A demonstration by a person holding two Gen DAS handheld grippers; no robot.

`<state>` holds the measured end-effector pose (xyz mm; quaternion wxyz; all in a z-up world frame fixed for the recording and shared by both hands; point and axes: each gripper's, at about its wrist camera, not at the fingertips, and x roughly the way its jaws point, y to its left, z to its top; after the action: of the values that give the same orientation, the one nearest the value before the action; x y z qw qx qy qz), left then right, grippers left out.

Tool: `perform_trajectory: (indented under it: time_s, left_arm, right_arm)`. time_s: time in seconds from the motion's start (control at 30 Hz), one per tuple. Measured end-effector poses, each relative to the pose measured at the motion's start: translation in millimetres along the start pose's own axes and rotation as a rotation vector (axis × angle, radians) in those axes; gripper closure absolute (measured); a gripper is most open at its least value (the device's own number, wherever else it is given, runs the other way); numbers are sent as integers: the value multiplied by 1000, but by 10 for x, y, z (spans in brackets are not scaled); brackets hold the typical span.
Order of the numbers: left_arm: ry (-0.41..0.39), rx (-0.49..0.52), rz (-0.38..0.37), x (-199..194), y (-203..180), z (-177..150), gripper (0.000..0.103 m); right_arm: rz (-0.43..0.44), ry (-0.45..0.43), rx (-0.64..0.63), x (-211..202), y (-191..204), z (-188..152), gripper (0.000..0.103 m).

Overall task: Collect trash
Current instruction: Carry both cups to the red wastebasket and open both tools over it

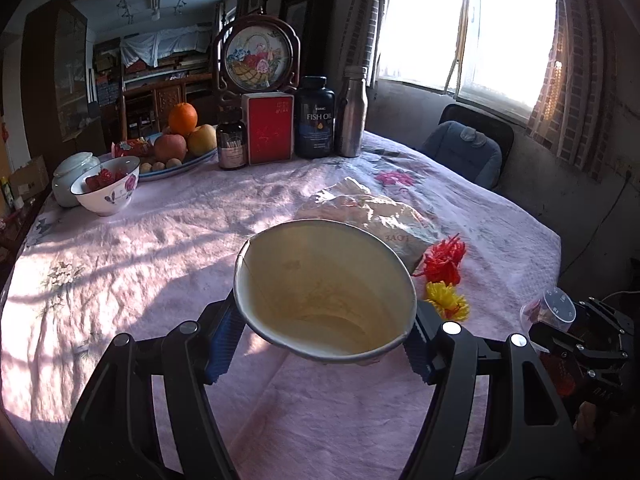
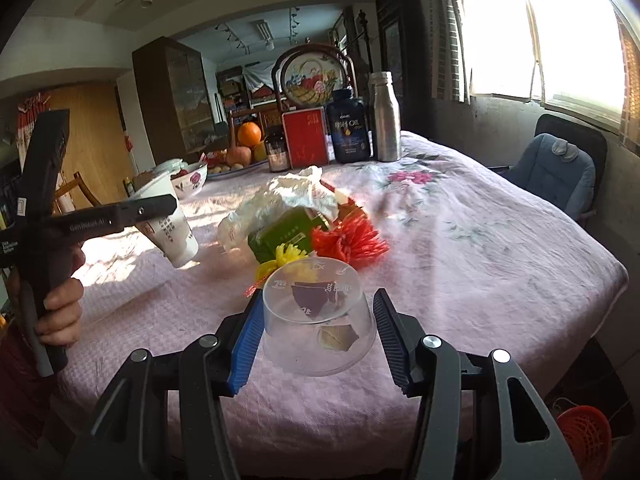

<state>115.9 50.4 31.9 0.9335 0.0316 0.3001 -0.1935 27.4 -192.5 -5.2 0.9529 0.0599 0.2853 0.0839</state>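
Observation:
My left gripper [image 1: 325, 330] is shut on a white paper cup [image 1: 324, 292], held above the pink tablecloth with its mouth toward the camera; the cup also shows in the right wrist view [image 2: 172, 228]. My right gripper [image 2: 316, 330] is shut on a clear plastic cup [image 2: 320, 316], its mouth toward the camera, with scraps inside. The right gripper with that cup shows at the right edge of the left wrist view [image 1: 556, 312]. On the table lie a crumpled white plastic bag [image 2: 280, 200], a green box [image 2: 286, 236], a red pom-pom [image 2: 348, 240] and a yellow one [image 2: 290, 256].
At the table's far side stand a steel bottle [image 2: 385, 116], a fish oil jar [image 2: 348, 128], a red box [image 2: 305, 138], a small dark jar [image 2: 278, 154], a fruit plate [image 1: 176, 136] and a flowered bowl [image 1: 108, 190]. A blue-cushioned chair [image 2: 556, 168] stands right. A red basket [image 2: 584, 432] sits on the floor.

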Motion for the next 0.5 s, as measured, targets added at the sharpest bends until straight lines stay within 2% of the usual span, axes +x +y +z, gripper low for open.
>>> perform_trajectory:
  time_s: [0.23,0.5]
  left_arm:
    - [-27,60,-68,-55,-525,157,36]
    - [-30,157,-179,-11,-1431,248,36]
  right_arm:
    - [-87,-28,25,-378,-401,-96,49]
    - [-219,-43,86,-866,-1068,-338,49]
